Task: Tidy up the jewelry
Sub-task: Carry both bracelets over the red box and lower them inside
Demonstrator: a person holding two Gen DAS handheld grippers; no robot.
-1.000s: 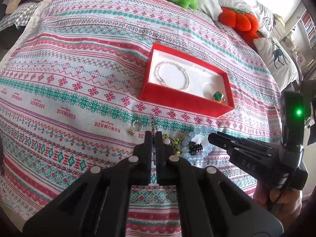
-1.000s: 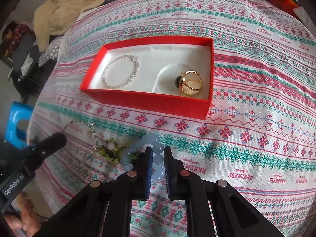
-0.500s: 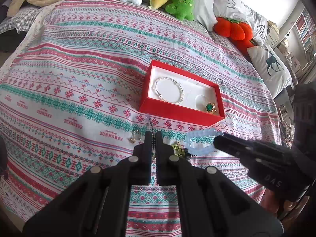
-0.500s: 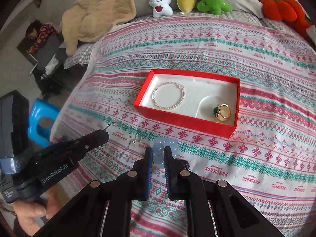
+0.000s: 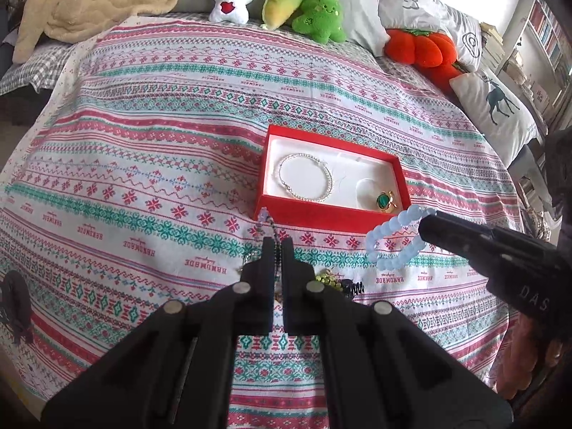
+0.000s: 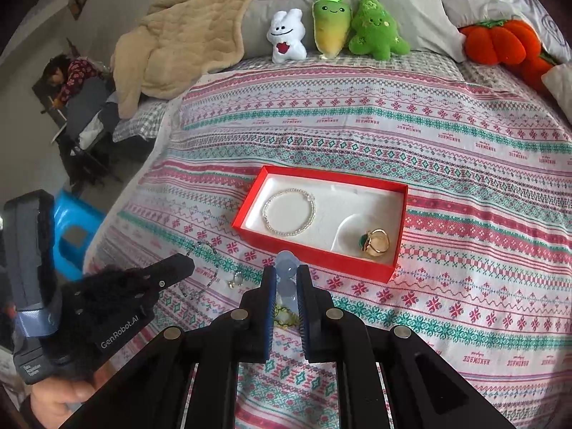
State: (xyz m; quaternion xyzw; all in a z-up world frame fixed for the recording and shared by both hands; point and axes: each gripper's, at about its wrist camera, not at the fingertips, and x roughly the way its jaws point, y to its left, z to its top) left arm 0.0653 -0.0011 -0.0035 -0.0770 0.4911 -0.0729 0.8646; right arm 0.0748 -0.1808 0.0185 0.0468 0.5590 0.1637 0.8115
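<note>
Left gripper (image 5: 276,250): jaws nearly together, pinched on a thin beaded chain (image 5: 266,222) that pokes out past the tips; lower end hidden behind the fingers. Right gripper (image 6: 286,279): clamped on a pale blue bead bracelet (image 5: 395,239), loop hanging off the fingertips in the air, clear of the bedspread (image 5: 143,150), just in front of the near right corner of the red box (image 5: 321,216).

Red box: open, lidless, low walls, near wall facing both tools, set roughly mid-bed. Inside on the white lining: pearl bracelet (image 5: 305,182) toward the left end, gold ring with green stone (image 5: 385,202) in the round hollow at the right end. Bare lining between the two and along the far wall.

On the cloth between box and grippers: small silver ring (image 6: 236,280), a thin chain (image 6: 205,271) beside it, a yellow-green bead piece (image 5: 327,278) and a small black item (image 5: 352,287) close to the left fingers, partly hidden.

Open patterned cloth wide to the left of the box and beyond it. Far edge of the bed lined with plush toys (image 5: 279,3), grey pillows and an orange pumpkin cushion (image 5: 420,48); beige blanket (image 6: 186,43) at the far left corner. Left bed edge dropping to the floor, blue stool (image 6: 73,232) below it.
</note>
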